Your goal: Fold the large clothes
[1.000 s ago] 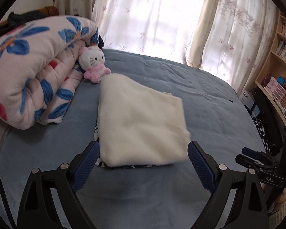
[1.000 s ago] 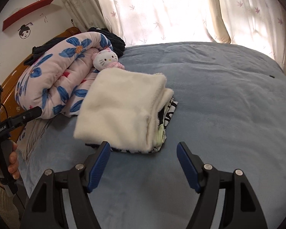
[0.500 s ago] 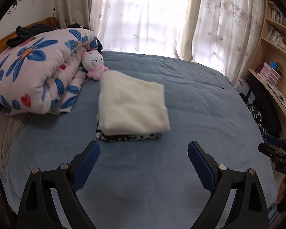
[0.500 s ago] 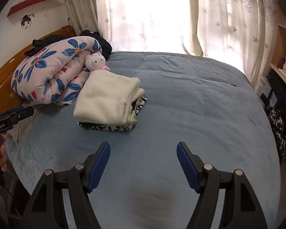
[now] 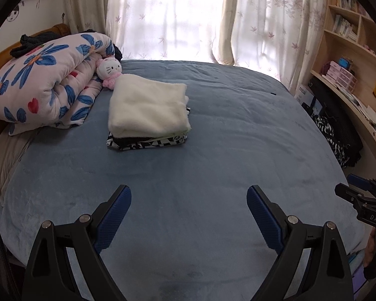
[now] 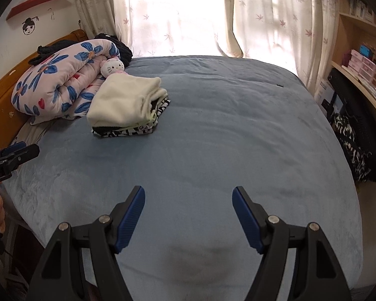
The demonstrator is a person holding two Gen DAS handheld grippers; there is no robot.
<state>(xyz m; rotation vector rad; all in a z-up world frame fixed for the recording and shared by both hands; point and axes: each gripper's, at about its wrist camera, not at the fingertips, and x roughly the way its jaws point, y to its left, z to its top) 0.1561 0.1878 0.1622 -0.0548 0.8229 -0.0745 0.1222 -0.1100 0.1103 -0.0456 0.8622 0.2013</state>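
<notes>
We held both the left claw [image 5: 188, 207] and right claw [image 6: 188, 207] open and empty, well short of the folded stack [image 5: 148, 111]; we judged lifting clear safest, without nudging it.

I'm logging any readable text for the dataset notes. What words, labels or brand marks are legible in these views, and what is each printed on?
"DAS": on the right gripper, seen at the edge of the left wrist view.
"Robot.AI", its start cut off: on the left gripper, at the edge of the right wrist view.
Lettering on the black-and-white garment under the white folded garment: too distorted to read.
Print on the box by the shelves: too small to read.
</notes>
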